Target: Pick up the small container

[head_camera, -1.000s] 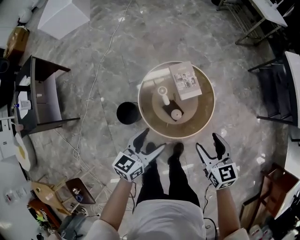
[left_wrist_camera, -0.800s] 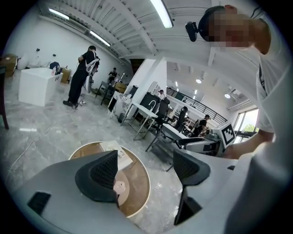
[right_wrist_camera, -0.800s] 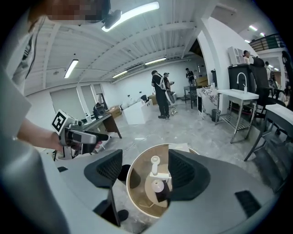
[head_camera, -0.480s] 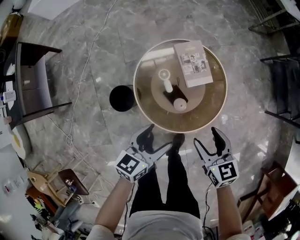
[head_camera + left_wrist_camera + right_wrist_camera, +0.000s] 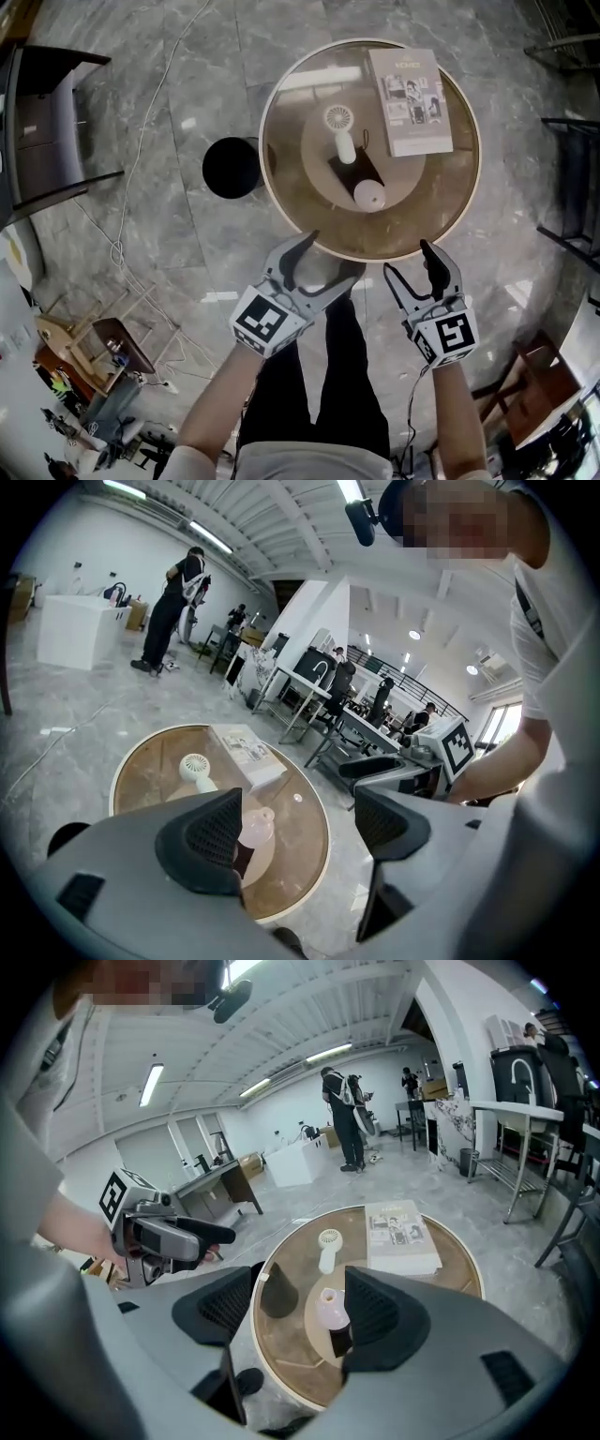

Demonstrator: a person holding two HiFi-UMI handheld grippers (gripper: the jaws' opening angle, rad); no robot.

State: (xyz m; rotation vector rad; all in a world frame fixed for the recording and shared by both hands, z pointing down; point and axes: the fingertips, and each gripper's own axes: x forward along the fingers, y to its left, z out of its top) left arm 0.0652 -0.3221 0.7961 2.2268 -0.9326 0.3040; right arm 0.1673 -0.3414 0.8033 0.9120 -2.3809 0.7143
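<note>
A small pale pink container (image 5: 369, 194) stands on a dark stand near the middle of the round glass table (image 5: 281, 178); it also shows as the container (image 5: 255, 827) and the container (image 5: 329, 1309) in the gripper views. My left gripper (image 5: 320, 262) is open at the table's near edge. My right gripper (image 5: 409, 261) is open too, just off that edge, to the right. Neither touches anything. The container lies well beyond both.
A white hand-held fan (image 5: 341, 128) lies beside the container, and a white box or book (image 5: 410, 100) rests at the table's far right. A black round bin (image 5: 230, 166) stands on the marble floor left of the table. A cable (image 5: 141, 178) trails across the floor.
The table has come nearer and larger in the head view. Both grippers now reach its near edge, still open and empty.
</note>
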